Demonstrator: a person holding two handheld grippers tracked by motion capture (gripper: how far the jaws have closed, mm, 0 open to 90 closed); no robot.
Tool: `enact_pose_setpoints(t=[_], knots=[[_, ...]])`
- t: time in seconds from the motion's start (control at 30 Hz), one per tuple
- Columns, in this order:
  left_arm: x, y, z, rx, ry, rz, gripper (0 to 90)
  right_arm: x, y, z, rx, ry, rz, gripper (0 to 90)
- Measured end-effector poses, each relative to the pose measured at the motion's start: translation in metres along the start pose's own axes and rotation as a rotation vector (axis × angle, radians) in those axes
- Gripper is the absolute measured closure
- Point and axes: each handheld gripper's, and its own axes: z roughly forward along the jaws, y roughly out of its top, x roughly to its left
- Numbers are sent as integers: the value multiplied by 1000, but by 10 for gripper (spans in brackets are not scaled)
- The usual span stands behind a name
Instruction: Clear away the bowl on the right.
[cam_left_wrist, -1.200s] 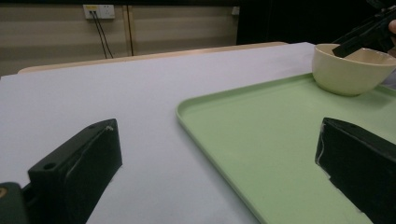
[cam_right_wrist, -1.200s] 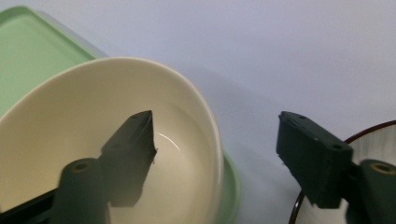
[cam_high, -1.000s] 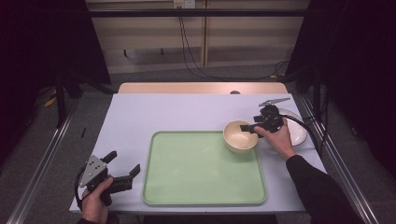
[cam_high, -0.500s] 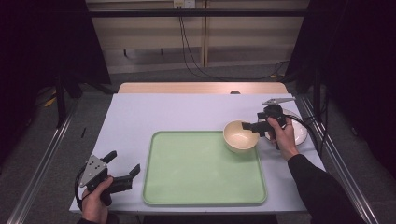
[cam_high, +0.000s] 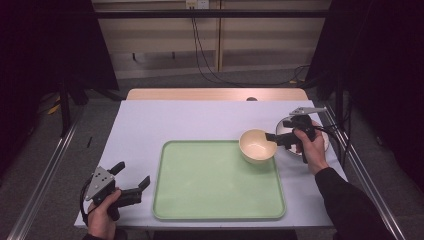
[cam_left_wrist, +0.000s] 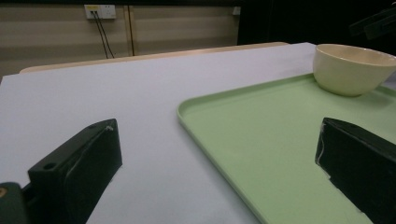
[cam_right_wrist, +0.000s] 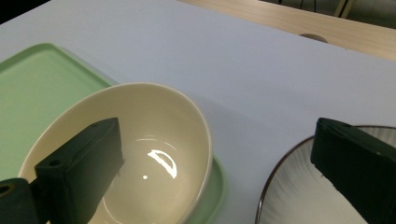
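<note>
A cream bowl (cam_high: 256, 146) (cam_right_wrist: 140, 154) sits on the far right corner of a green tray (cam_high: 215, 185) (cam_right_wrist: 37, 79). My right gripper (cam_high: 272, 140) (cam_right_wrist: 215, 133) hovers at the bowl's right rim, over the gap between the bowl and a white plate (cam_right_wrist: 299, 196). Its jaws have just been opening and stand wide. One jaw is above the bowl's inside, the other above the plate, and neither pad presses on anything. My left gripper (cam_high: 133, 172) (cam_left_wrist: 215, 128) rests open at the table's near left, aimed across the tray (cam_left_wrist: 261, 130) toward the bowl (cam_left_wrist: 350, 70), nothing between its jaws.
The white plate (cam_high: 326, 144) with a dark rim lies on the table just right of the tray, partly under my right hand. A wooden strip (cam_high: 215, 94) runs along the table's far edge. Metal rails flank the table on both sides.
My right gripper has drawn back a little to the right and upward from the bowl's rim. The bowl stays on the tray corner. The left gripper has not moved.
</note>
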Motion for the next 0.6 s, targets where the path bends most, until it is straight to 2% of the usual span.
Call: enact_pose_setpoints(t=[0.03, 0.13, 0.23, 0.3, 0.5, 0.6], knots=[[0, 0, 0, 0, 0, 0, 4, 0, -1, -2, 2, -9, 16, 24], [0, 0, 0, 0, 0, 1, 4, 1, -3, -7, -17, -5, 8, 21], [0, 0, 0, 0, 1, -1, 4, 2, -4, -12, -19, 7, 12, 21], [0, 0, 0, 1, 1, 0, 4, 3, -5, -15, -13, -2, 14, 23], [0, 0, 0, 1, -6, -1, 4, -3, -12, -24, -22, 14, 44, 24], [-1, 0, 1, -3, 4, -9, 4, -4, -15, -29, -25, -11, 38, 23]])
